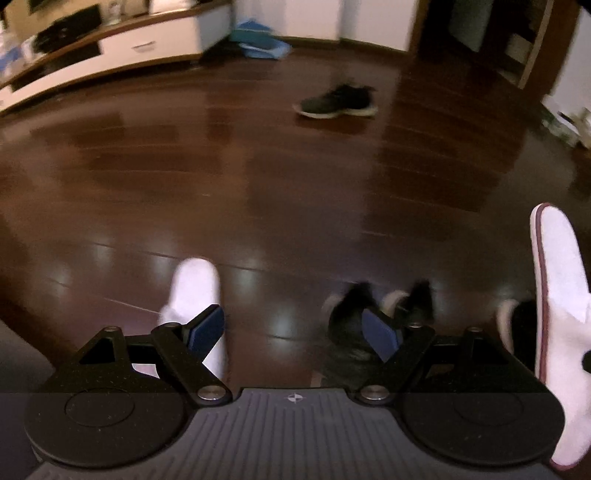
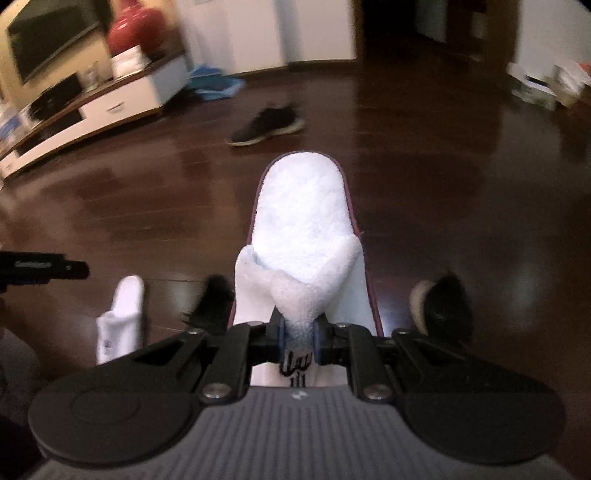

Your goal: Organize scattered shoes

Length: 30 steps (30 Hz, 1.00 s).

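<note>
My right gripper point(image 2: 298, 338) is shut on the upper of a white terry slipper point(image 2: 303, 218), which hangs above the dark wood floor with its toe pointing away. That same slipper point(image 1: 557, 280) shows at the right edge of the left wrist view. My left gripper point(image 1: 295, 332) is open with nothing between its blue pads. A second white slipper point(image 1: 195, 295) point(image 2: 123, 317) lies on the floor just beyond its left finger. Black sneakers point(image 1: 351, 317) point(image 2: 447, 306) sit on the floor close by. One lone black sneaker point(image 1: 338, 101) point(image 2: 267, 123) lies farther out.
A long white TV cabinet point(image 1: 110, 48) point(image 2: 92, 110) runs along the left wall, with a television point(image 2: 48, 37) above it. Blue cloth point(image 1: 258, 40) lies at the cabinet's end. Boxes and clutter point(image 2: 546, 81) sit at the far right. A dark doorway point(image 1: 476, 33) opens at the back.
</note>
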Each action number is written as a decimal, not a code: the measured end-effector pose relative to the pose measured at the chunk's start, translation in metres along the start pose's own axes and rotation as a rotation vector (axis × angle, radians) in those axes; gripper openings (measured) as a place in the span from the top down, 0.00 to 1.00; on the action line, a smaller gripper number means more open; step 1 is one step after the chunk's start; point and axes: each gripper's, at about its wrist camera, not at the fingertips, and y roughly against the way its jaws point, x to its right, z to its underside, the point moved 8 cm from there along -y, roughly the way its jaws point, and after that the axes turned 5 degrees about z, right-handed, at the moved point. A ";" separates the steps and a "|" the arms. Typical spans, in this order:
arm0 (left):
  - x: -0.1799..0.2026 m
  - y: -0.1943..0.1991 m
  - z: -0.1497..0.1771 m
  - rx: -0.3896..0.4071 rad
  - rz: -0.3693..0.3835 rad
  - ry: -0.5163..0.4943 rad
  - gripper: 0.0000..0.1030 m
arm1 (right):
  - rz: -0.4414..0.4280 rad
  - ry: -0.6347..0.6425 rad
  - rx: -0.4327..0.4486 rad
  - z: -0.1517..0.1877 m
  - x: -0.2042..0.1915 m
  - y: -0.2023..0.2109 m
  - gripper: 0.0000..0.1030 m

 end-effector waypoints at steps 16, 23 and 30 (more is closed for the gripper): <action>-0.152 -0.053 -0.047 -0.132 -0.109 0.065 0.16 | -0.153 0.069 -0.126 0.006 -0.192 -0.152 0.85; -0.170 -0.065 -0.042 -0.170 -0.160 0.117 0.16 | -0.136 0.081 -0.172 0.024 -0.222 -0.203 0.85; -0.165 -0.065 -0.047 -0.168 -0.171 0.144 0.16 | -0.093 0.113 -0.211 0.045 -0.225 -0.242 0.85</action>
